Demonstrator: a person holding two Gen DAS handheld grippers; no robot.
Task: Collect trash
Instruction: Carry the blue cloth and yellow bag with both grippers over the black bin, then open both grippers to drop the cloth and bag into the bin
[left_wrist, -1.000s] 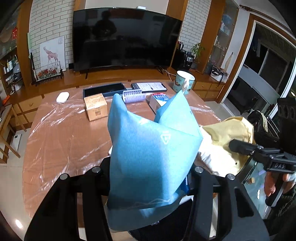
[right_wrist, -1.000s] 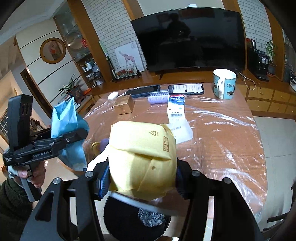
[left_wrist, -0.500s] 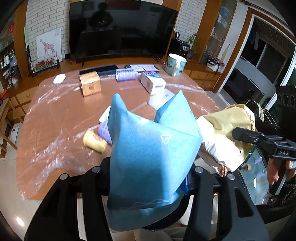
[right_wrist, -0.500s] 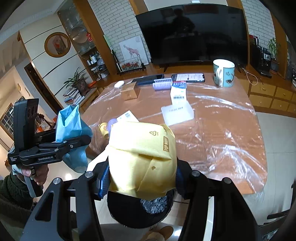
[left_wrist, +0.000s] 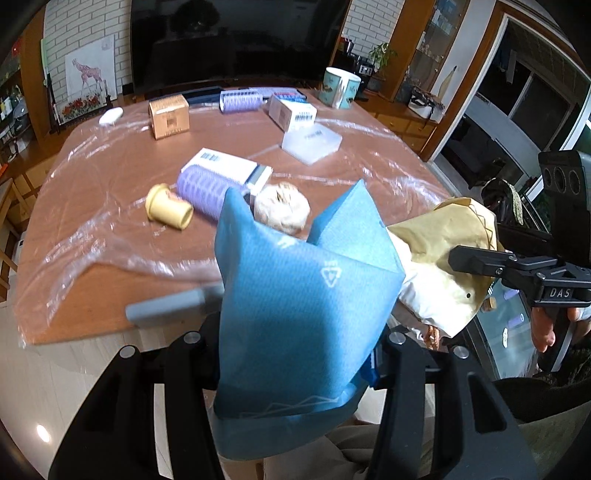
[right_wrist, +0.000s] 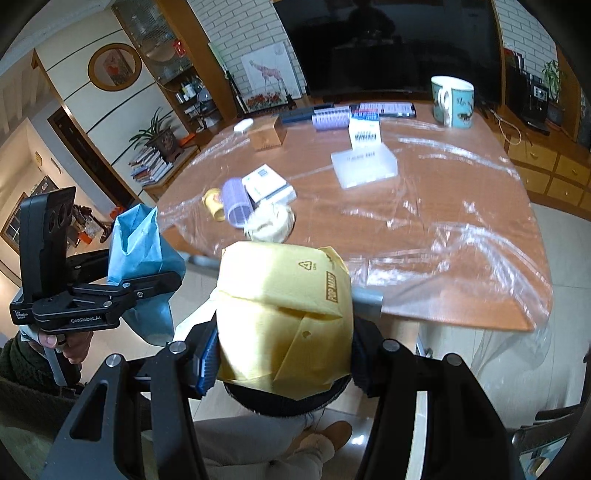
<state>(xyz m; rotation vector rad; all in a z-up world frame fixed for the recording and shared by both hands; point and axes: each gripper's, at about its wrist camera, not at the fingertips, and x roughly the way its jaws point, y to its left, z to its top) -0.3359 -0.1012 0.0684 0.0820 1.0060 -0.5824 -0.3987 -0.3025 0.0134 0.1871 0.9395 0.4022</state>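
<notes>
The blue bag (left_wrist: 306, 306) is clamped between the jaws of the left gripper (left_wrist: 295, 354), held in the air off the near edge of the table (left_wrist: 110, 280). Beside it, the yellow bag (right_wrist: 284, 317) is clamped the same way in the right gripper (right_wrist: 284, 365); a dark round opening shows just beneath it, what it belongs to cannot be told. On the plastic-covered table, near its front edge, lie a crumpled paper ball (left_wrist: 282, 208), a purple roller (left_wrist: 205, 192), a small yellow cup (left_wrist: 168, 206) on its side and a white box (left_wrist: 229, 170), close together. Farther back stand a brown carton (left_wrist: 169, 116) and a mug (right_wrist: 452, 100).
</notes>
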